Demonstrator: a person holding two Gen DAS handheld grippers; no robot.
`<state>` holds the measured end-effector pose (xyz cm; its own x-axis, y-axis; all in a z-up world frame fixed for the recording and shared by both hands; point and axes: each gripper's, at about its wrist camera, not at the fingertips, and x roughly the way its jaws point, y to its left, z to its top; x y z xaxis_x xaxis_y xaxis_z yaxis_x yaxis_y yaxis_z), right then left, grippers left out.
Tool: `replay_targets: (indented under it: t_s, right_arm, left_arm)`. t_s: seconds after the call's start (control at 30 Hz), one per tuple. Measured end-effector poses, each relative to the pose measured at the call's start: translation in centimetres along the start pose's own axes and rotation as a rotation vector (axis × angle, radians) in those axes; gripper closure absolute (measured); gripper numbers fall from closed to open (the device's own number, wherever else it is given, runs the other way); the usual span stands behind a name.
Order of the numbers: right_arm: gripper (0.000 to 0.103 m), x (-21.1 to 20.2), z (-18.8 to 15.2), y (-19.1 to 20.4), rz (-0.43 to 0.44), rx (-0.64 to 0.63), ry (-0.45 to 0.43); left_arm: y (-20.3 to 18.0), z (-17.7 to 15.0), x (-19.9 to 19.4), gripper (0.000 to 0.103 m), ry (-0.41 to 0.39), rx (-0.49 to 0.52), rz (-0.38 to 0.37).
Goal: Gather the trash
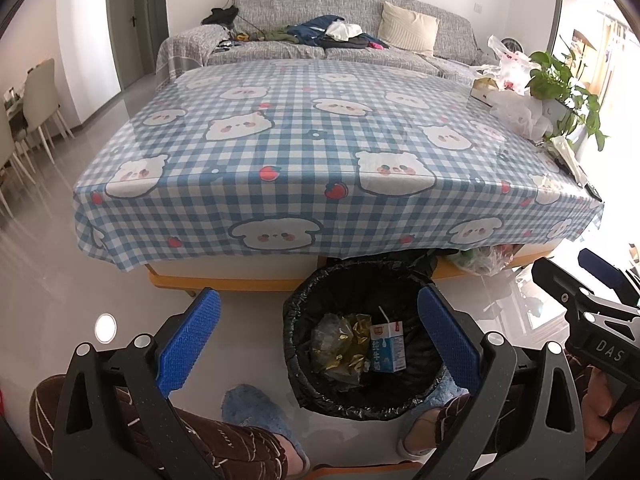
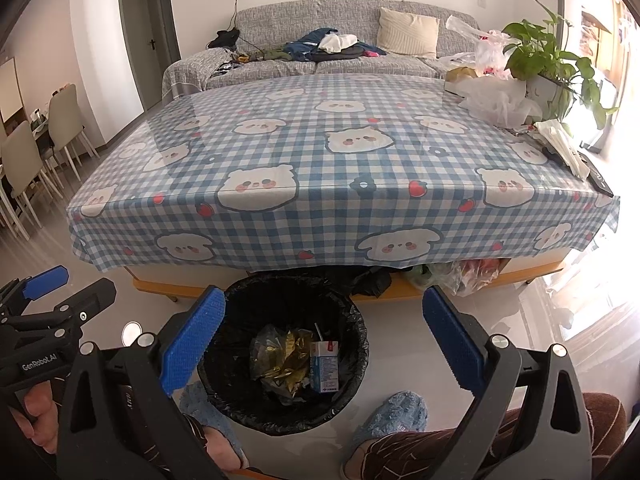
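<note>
A round bin with a black liner stands on the floor at the table's near edge. Inside lie a blue-and-white milk carton and crumpled gold and clear wrappers. My left gripper hangs open above the bin's left side, nothing between its blue pads. My right gripper is open over the bin, also holding nothing. Each gripper shows in the other's view: the right gripper, the left gripper.
A low table with a blue checked cloth fills the middle. At its right end sit plastic bags, a potted plant and white paper. A person's slippered feet flank the bin. More bags lie under the table.
</note>
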<state>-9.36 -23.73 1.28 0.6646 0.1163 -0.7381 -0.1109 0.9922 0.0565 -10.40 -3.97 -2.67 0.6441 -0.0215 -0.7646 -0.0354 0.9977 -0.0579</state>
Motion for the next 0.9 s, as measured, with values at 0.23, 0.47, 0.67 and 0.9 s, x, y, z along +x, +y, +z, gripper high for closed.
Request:
replay_targets:
  t_s: [0.23, 0.47, 0.67, 0.9]
  right_arm:
    - [0.008, 0.02, 0.02, -0.03, -0.001, -0.001, 0.0]
    - [0.008, 0.07, 0.03, -0.01, 0.0, 0.001, 0.001]
    - [0.008, 0.05, 0.03, -0.03, -0.002, -0.001, -0.001]
    - [0.008, 0.07, 0.02, -0.05, -0.001, -0.002, -0.001]
  left_arm:
    - [-0.06, 0.04, 0.05, 0.006, 0.006, -0.006, -0.014]
    - [-0.1, 0.04, 0.0, 0.006, 0.005, -0.006, -0.016]
    - [-0.27, 0.12, -0.22, 0.006, 0.004, -0.004, -0.015]
    - [-0.35, 0.15, -0.39, 0.006, 0.001, -0.006, -0.013]
